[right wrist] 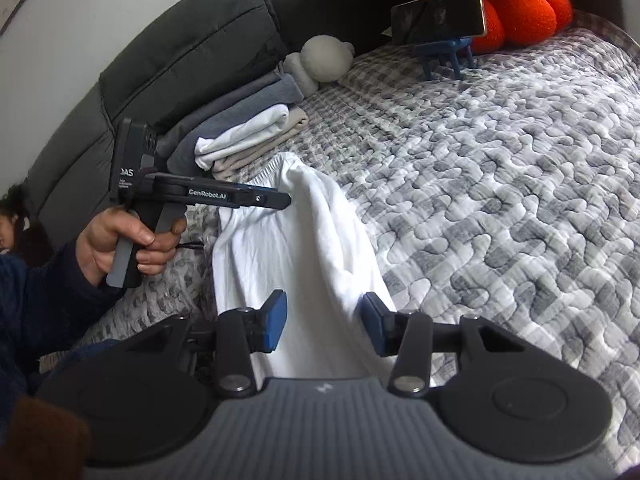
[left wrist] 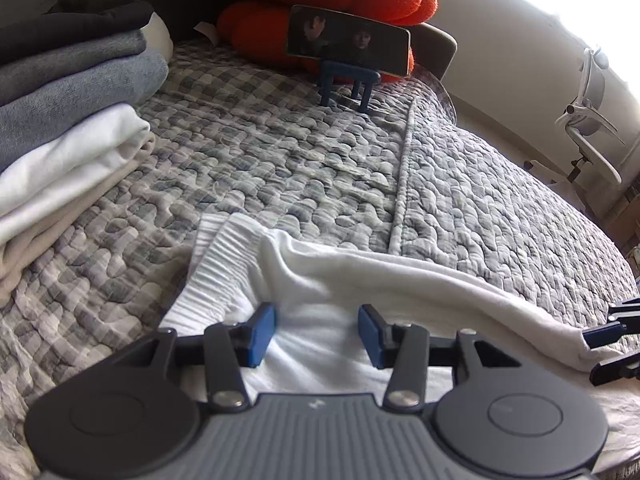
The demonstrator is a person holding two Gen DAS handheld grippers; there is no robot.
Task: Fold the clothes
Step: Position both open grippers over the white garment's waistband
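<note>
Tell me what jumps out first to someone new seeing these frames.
The bright orange cushion at the head of the bed, with a phone propped on a blue stand in front of it. Then the white garment lying rumpled on the grey checked quilt, both claws over it. A stack of folded clothes sits at the left.

Two black handheld claws with blue pads (left wrist: 262,334), ribbed grey housings, round black side discs, silver pivot screws, left claw (right wrist: 280,200) lettered "GenRobot.AI", pistol grip, dark navy fuzzy sleeve (right wrist: 36,292)
</note>
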